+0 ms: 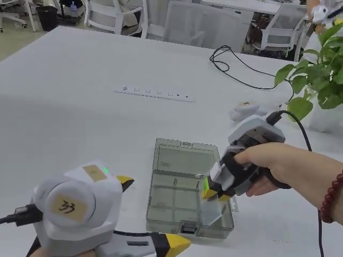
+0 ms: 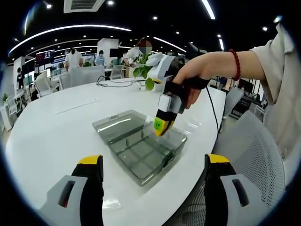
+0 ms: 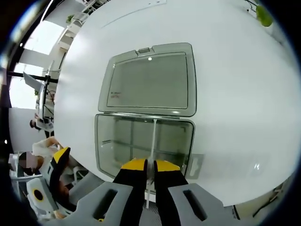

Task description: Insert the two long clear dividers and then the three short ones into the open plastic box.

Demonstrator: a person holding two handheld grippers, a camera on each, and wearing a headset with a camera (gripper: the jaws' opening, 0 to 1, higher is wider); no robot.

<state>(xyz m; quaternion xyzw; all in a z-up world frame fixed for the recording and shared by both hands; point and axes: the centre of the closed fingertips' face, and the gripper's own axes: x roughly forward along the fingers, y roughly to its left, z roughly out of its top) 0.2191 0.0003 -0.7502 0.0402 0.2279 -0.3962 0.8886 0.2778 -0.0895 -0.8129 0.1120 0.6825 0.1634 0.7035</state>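
While the right tongs clench a clear divider above the open plastic box, which holds fitted dividers, the left tongs gape empty.

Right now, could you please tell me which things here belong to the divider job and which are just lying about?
Job: open plastic box; clear divider, pinched in the right gripper; left gripper, open, empty.
Lying about: power strip; black cable; leafy plant; small white round object.
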